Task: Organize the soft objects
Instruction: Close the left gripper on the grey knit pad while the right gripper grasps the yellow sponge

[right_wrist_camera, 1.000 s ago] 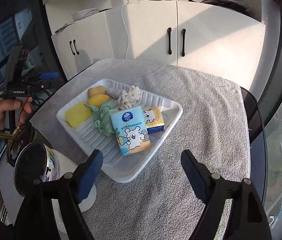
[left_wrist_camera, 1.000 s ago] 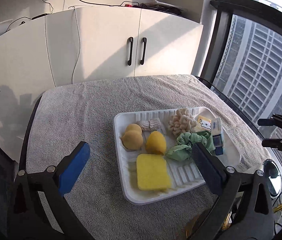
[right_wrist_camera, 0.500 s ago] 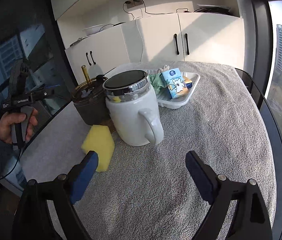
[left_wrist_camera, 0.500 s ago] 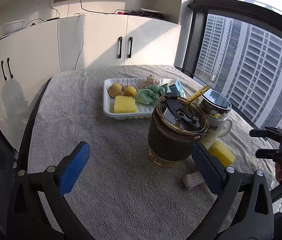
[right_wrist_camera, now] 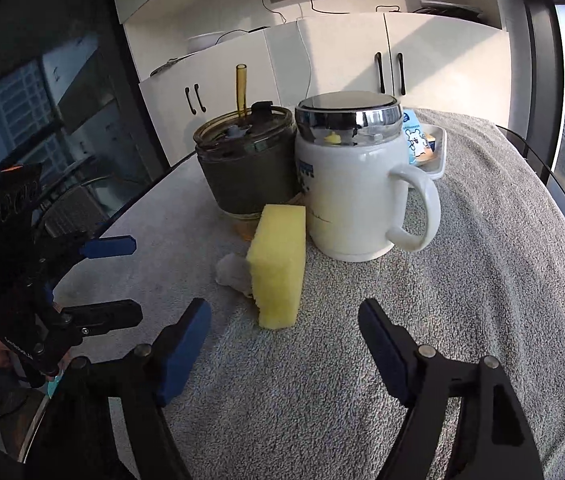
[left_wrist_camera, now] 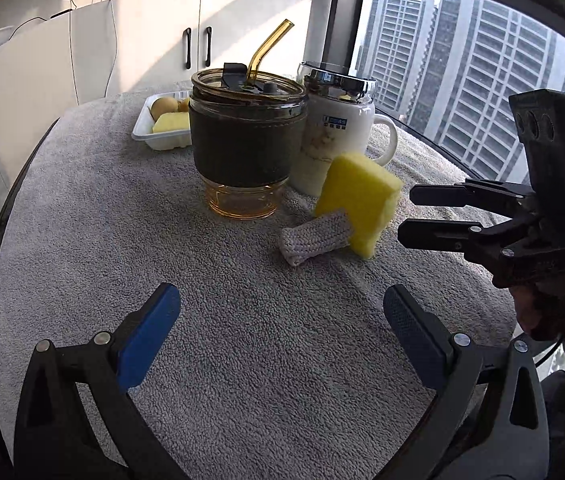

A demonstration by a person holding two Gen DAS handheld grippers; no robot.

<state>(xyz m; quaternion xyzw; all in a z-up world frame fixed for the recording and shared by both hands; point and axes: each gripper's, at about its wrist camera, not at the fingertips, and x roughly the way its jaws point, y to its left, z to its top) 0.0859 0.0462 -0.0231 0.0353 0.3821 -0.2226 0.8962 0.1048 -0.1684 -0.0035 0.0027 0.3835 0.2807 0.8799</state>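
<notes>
We're lining up on the yellow sponge (right_wrist_camera: 278, 264) propped against the white mug (right_wrist_camera: 356, 196), knitted roll (left_wrist_camera: 316, 236) touching it. Right gripper (right_wrist_camera: 284, 356) fingers have just narrowed but sit spread and empty; left gripper (left_wrist_camera: 282, 336) spread too. Best to pinch the sponge's flat faces gently. The white tray (left_wrist_camera: 154, 140) behind the mug holds the other soft bits.
</notes>
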